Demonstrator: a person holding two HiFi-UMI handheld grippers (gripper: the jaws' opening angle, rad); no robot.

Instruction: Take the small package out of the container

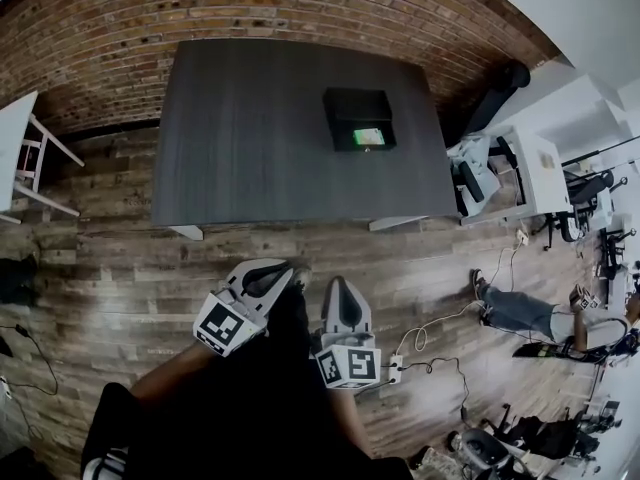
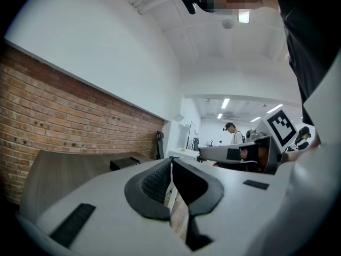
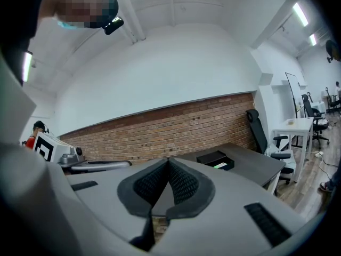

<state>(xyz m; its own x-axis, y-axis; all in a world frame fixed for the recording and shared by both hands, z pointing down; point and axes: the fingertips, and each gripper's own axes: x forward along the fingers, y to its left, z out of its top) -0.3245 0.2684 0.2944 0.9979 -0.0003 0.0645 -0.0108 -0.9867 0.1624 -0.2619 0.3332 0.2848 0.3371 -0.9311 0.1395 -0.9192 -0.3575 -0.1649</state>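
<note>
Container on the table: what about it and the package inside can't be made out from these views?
Small package, head view: too small; only a green patch shows, no print or outline.
Package, right gripper view: only a green sliver above the rim of the container; the wall hides the rest.
Container's inside, left gripper view: its near wall hides it; no package shows.

small package [image 1: 367, 137] partly hidden inside container [image 1: 345, 118], its markings too small to read
</note>
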